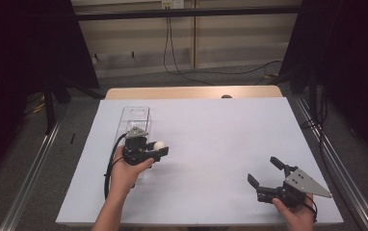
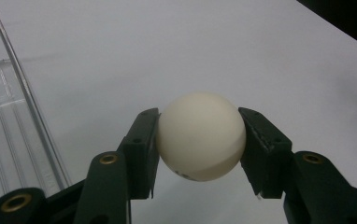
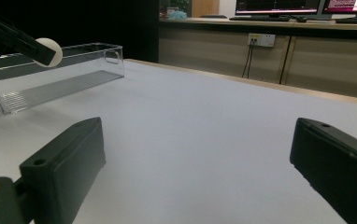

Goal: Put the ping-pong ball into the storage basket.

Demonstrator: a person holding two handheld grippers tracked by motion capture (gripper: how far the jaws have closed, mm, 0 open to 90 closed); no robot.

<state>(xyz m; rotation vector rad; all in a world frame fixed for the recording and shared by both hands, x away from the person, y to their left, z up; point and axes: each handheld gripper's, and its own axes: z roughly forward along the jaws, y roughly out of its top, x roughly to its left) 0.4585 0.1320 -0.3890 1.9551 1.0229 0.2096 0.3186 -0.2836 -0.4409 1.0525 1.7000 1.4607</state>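
A white-covered table (image 1: 211, 144) bears a clear plastic tray (image 1: 135, 118) near its left edge.

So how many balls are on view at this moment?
1. A small white plastic ball is clamped between the fingers of the left gripper, raised beside the clear plastic rectangular container. The hand may hide part of the container.

black claws (image 1: 159, 153), brass-looking screws, grey plates
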